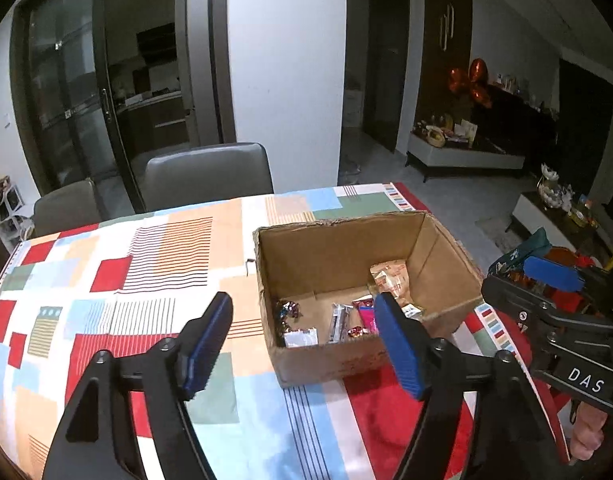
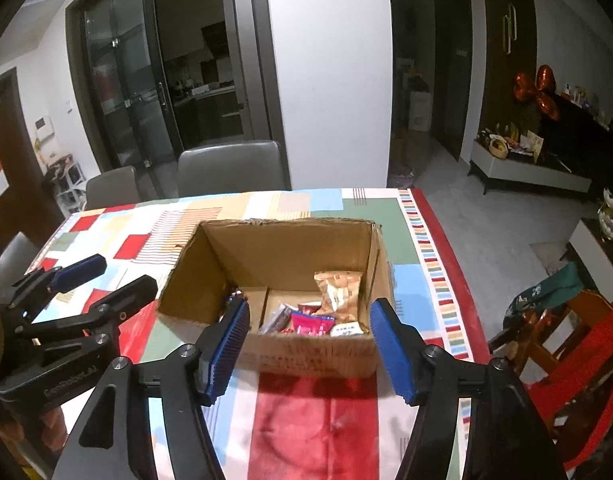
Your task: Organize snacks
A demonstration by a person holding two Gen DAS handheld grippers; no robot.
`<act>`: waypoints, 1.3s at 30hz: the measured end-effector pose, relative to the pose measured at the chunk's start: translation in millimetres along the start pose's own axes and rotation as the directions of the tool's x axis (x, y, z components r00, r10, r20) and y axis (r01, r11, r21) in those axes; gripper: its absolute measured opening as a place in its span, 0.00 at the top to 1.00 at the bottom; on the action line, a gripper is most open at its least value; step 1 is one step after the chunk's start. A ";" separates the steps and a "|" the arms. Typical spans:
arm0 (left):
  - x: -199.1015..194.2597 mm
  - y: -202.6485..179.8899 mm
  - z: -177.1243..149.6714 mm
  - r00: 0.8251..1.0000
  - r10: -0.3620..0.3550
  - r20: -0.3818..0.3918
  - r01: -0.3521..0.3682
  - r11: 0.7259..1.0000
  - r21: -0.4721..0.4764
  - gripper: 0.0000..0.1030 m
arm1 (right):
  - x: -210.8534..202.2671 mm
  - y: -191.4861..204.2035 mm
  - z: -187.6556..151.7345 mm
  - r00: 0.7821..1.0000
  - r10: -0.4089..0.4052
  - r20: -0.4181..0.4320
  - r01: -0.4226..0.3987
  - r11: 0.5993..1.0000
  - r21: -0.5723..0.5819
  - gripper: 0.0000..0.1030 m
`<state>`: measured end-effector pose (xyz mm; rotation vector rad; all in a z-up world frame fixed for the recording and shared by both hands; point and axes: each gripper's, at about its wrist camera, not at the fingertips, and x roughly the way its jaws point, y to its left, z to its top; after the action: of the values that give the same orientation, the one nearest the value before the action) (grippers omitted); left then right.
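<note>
Both tools hung short of the cardboard box (image 2: 290, 264), empty; the left gripper (image 1: 306, 344) and the right gripper (image 2: 310, 344) each had their blue pads well apart, nothing between them. With no loose snack visible on the tablecloth (image 1: 146, 264), the sensible step was probably a clean withdrawal (without brushing the near wall); the box stood open-topped on the table, holding a tan packet (image 2: 340, 290), a pink packet (image 2: 308, 324) and small wrapped sweets (image 1: 288, 310).
</note>
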<state>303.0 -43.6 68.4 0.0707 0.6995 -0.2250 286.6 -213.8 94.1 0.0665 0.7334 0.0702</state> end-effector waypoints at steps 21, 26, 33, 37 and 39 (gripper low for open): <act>-94.2 -12.3 -69.1 0.979 0.026 0.200 -0.028 1.000 0.004 0.00 | -81.4 -3.1 -70.0 0.988 -0.020 0.151 0.015 0.999 0.034 0.20; -112.1 -19.1 -83.7 0.963 0.083 0.255 -0.090 0.996 0.014 0.00 | -91.9 -4.3 -89.6 0.988 -0.009 0.157 0.001 0.999 0.051 0.20; -123.9 -19.4 -106.1 0.967 0.079 0.243 -0.082 0.997 0.004 0.00 | -110.4 1.1 -106.8 0.978 -0.050 0.205 0.048 0.999 0.013 0.20; -128.7 -17.1 -111.9 0.972 0.058 0.228 -0.058 0.998 -0.006 0.00 | -120.1 6.6 -114.6 0.973 -0.050 0.226 0.053 0.999 -0.005 0.20; -133.7 -17.3 -114.8 0.971 0.058 0.232 -0.059 0.998 -0.003 0.00 | -123.3 7.5 -117.7 0.972 -0.049 0.228 0.052 0.999 -0.007 0.20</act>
<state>127.5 -20.1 67.1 0.0675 0.4631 -0.1746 116.1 -212.9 89.6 0.0428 0.5044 0.0177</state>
